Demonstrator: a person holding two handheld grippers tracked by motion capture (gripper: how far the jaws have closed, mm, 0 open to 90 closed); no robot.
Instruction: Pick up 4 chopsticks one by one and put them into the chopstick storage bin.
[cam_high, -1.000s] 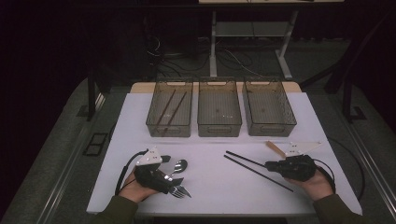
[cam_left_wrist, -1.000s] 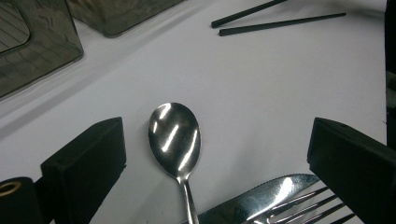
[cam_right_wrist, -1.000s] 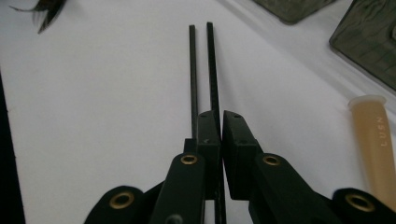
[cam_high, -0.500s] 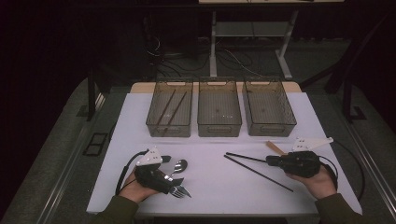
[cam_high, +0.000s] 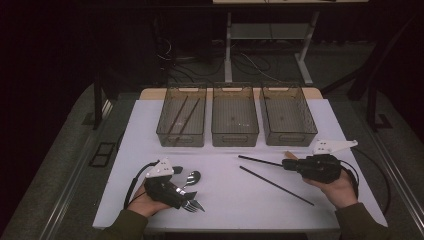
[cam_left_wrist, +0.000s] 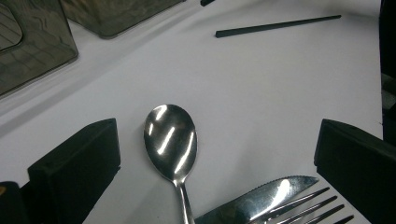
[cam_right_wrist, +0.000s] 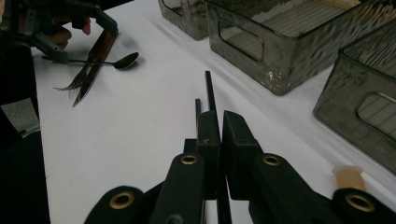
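On the right side of the white surface, right gripper is clenched on a black chopstick, long axis pointing left toward the middle. Second chopstick lies loose just in front, diagonal. Left gripper is released, jaws straddling a spoon, bowl pointing away.

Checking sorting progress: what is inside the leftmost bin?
The leftmost bin holds two dark chopsticks lying lengthwise on its floor. Its smoky front wall blurs their near ends, so anything small there can't be told.
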